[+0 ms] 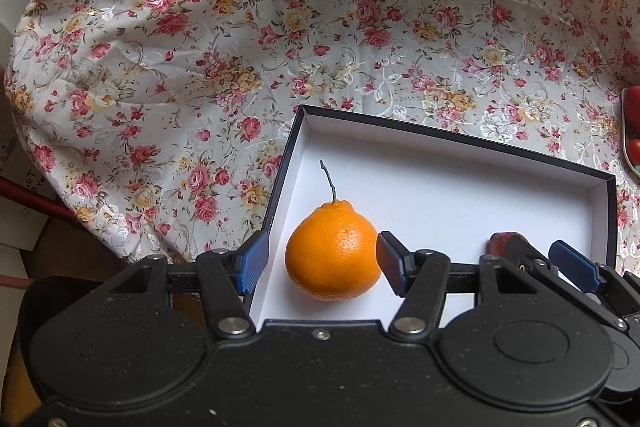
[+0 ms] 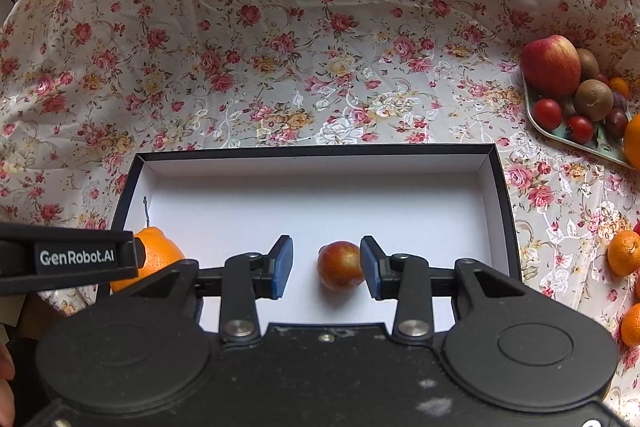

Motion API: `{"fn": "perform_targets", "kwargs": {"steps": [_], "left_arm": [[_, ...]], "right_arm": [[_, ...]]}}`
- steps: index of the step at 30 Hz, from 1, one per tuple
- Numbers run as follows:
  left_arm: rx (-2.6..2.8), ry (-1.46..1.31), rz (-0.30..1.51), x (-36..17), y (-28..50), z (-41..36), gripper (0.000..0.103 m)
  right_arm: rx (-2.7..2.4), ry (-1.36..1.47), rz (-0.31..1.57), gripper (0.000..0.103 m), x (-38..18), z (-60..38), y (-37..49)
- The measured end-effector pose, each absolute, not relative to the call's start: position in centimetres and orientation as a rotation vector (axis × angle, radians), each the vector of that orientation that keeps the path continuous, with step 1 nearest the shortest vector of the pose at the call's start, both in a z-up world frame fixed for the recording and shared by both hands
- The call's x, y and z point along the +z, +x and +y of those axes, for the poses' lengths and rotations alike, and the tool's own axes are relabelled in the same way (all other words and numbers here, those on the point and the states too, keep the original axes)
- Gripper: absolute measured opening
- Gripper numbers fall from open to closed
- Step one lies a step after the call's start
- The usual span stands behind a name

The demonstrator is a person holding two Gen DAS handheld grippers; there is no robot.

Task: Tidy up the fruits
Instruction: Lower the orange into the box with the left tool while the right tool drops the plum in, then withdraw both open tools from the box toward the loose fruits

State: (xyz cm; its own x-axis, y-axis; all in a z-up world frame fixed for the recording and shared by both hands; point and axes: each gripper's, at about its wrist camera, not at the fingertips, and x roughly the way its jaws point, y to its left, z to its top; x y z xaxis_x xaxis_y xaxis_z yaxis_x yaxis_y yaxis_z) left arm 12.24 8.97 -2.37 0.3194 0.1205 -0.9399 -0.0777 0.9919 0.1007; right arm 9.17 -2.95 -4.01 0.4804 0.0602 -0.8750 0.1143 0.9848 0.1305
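Note:
A black-rimmed box (image 1: 440,133) with a white floor lies on the floral cloth. In its left part stands an orange (image 1: 332,251) with a thin stem. My left gripper (image 1: 322,263) is open around it; the right pad is at its skin and the left pad stands apart. A small red-brown fruit (image 2: 340,265) rests on the box (image 2: 320,151) floor between the blue pads of my right gripper (image 2: 326,267), which is open, its right pad close against the fruit. The orange (image 2: 160,255) shows partly behind the left gripper's body in the right wrist view.
A tray (image 2: 580,141) at the right holds an apple (image 2: 552,65), kiwis, cherry tomatoes and dark plums. Mandarins (image 2: 624,253) lie loose on the cloth by the right edge. The floral cloth (image 2: 280,47) spreads beyond the box. A hand (image 2: 6,367) shows at lower left.

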Motion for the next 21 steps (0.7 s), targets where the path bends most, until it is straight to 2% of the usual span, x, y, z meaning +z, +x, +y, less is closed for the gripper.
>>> {"fn": "perform_targets", "kwargs": {"steps": [15, 21], "left_arm": [[0.119, 0.046, 1.258, -2.1, 12.05, 8.57, 0.064], [0.112, 0.045, 1.258, -1.98, 11.97, 8.32, 0.064]], "right_arm": [[-0.027, 0.154, 1.293, 0.039, -3.97, -3.54, 9.24], [-0.007, 0.105, 1.325, 0.039, -4.06, -3.63, 9.31]]}}
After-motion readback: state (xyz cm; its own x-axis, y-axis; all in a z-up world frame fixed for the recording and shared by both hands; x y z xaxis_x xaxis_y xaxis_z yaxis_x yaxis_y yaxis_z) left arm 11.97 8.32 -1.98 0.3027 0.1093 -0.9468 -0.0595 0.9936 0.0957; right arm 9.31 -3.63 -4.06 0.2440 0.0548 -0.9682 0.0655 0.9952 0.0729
